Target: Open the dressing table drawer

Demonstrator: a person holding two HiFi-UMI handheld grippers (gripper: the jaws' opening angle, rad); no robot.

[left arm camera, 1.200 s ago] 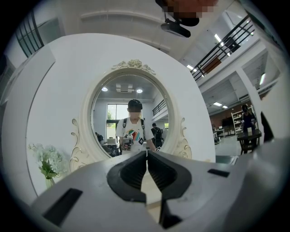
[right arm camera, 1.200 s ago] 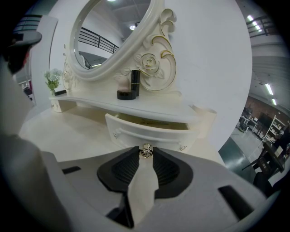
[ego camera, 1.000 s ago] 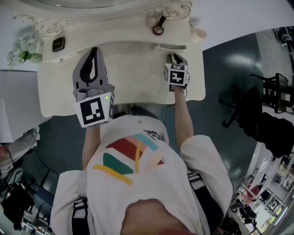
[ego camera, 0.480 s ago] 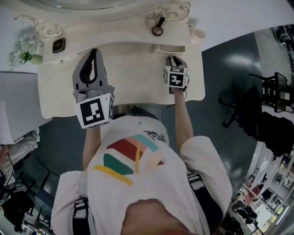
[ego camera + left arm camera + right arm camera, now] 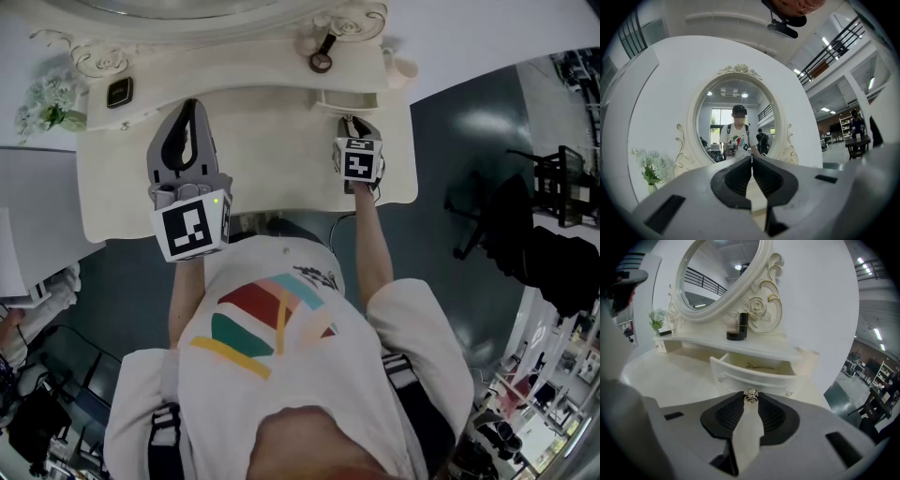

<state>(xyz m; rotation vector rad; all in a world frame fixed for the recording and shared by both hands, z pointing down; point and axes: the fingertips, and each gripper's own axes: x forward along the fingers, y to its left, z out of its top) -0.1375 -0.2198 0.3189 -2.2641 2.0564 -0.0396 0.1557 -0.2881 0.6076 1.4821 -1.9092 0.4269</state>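
- Fingers of the left gripper (image 5: 751, 160) are pressed together on nothing, held level over the table (image 5: 272, 150) at its left; trouble is expected there only if the table is bumped.
- Drawer (image 5: 752, 373), at the table's right, is seen partly out, its knob (image 5: 751, 396) pinched by the right gripper (image 5: 351, 120).
- Knob could be slipped off under a slanted pull, or the drawer jammed or drawn out entirely.

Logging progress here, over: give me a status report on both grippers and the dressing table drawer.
Right gripper shut on the knob. Left gripper shut, empty, over the tabletop. Drawer partly open, nothing seen blocking it.
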